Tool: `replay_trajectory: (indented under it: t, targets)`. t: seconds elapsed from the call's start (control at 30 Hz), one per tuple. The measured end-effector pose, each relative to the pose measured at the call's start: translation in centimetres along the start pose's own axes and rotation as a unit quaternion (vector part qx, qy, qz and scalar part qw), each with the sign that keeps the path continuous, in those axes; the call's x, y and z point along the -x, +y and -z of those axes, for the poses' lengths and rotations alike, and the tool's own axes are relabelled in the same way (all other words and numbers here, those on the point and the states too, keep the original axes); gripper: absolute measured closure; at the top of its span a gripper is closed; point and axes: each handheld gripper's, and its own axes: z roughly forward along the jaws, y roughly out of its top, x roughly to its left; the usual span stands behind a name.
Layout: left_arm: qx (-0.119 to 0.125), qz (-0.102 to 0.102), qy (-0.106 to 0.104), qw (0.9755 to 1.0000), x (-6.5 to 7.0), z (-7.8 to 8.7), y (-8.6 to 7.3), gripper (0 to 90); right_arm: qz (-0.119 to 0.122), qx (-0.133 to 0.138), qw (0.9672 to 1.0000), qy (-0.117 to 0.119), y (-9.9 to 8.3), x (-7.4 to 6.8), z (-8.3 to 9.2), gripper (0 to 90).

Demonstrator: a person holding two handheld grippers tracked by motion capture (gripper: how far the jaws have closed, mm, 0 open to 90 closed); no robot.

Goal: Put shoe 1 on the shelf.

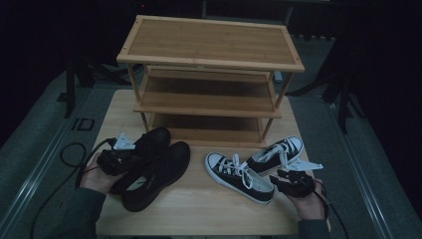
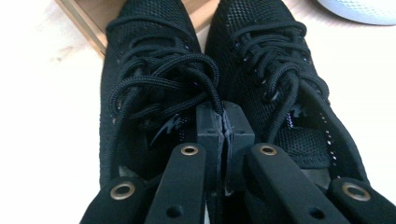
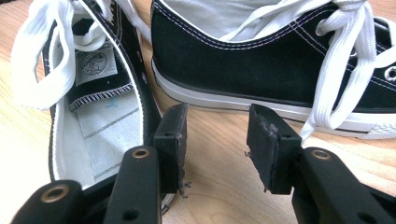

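The left tongs [image 2: 225,122] pinch the black shoes [image 2: 159,88] together, while the right tongs [image 3: 217,140] gape by the sneakers [image 3: 261,70]

Parted jaws rest between two black sneakers [image 3: 261,70] on the wooden table [image 3: 219,154].

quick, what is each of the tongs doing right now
Left tongs: shut between the black mesh sneakers, grip unclear.
Right tongs: open, empty, beside the canvas sneakers.

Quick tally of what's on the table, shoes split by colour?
All-black mesh shoes: 2
Black-and-white canvas sneakers: 2
Wooden three-tier rack: 1
Total: 5
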Motion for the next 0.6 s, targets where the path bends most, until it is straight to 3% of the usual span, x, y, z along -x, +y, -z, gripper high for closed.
replay_trajectory:
  t: [0.07,0.13,0.17,0.23,0.43,0.6]
  targets:
    - [0.001,0.016,-0.012,0.9998,-0.3,0.0,0.0,85.7,0.0,-0.001,1.0,0.0,0.0,0.0,0.0,57.5]
    - [-0.002,0.036,-0.044,0.9984,-0.7,0.1,0.0,73.8,0.0,-0.001,1.0,0.0,0.0,0.0,0.0,57.5]
    - [-0.002,0.036,-0.044,0.9984,-0.7,0.1,0.0,70.6,0.0,-0.001,1.0,0.0,0.0,0.0,0.0,57.5]
    - [-0.008,0.051,-0.069,0.9963,-1.1,0.4,0.0,63.9,-0.001,0.0,1.0,0.0,-0.1,0.0,0.1,57.5]
    - [0.0,0.062,-0.086,0.9943,-1.3,0.8,-0.6,59.5,-0.001,0.0,1.0,0.0,-0.1,0.1,0.1,57.5]
    - [-0.001,0.056,-0.09,0.9943,-1.2,0.9,-0.7,55.3,0.0,-0.001,1.0,0.0,-0.1,0.0,0.1,57.5]
